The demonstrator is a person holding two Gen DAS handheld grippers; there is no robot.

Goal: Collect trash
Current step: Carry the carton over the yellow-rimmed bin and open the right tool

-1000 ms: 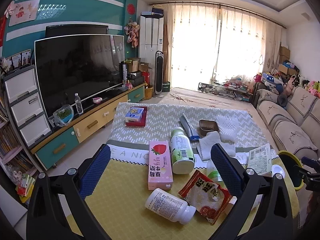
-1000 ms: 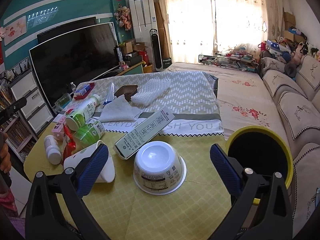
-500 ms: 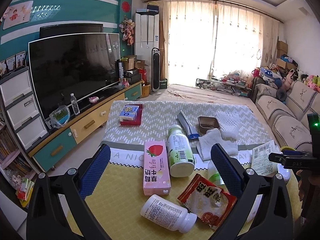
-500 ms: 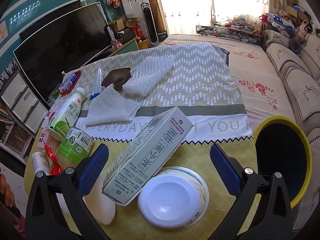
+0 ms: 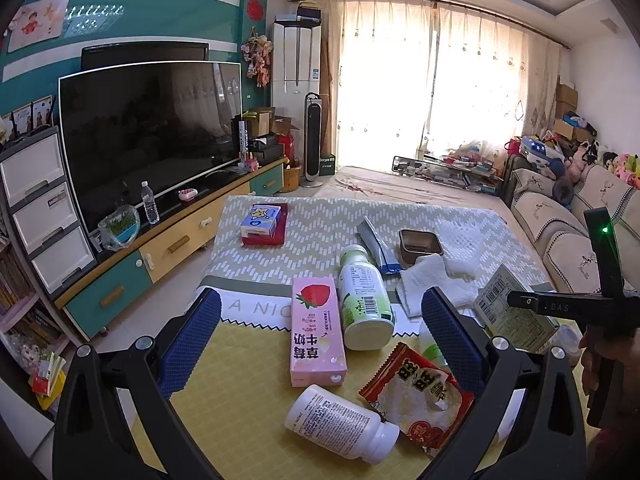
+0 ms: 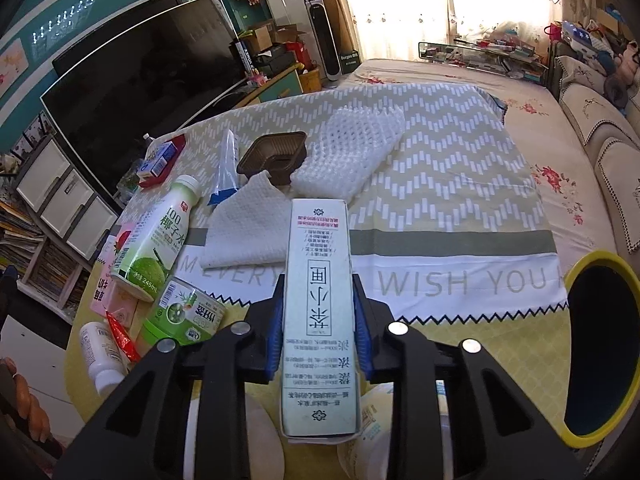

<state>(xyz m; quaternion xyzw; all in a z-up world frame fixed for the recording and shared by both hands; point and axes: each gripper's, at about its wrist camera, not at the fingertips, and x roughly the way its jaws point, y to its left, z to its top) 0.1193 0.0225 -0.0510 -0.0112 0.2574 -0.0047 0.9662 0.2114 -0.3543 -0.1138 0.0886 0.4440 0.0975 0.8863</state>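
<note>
Tea carton [image 6: 318, 312], light, stiff and crushable, sat clamped mid-length between the right tongs [image 6: 319, 332]. The left tongs [image 5: 320, 344] hung spread wide, empty, above the worktop [image 5: 240, 392]. The yellow-rimmed bin [image 6: 600, 344] stood close.

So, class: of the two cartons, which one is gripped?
The pale green tea carton, clamped in the right gripper. The pink strawberry milk carton lies untouched on the table.

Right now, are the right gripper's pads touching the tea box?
Touching. The right wrist view shows both blue pads of the right gripper pressed flat against the sides of the tea box, with no gap.
</note>
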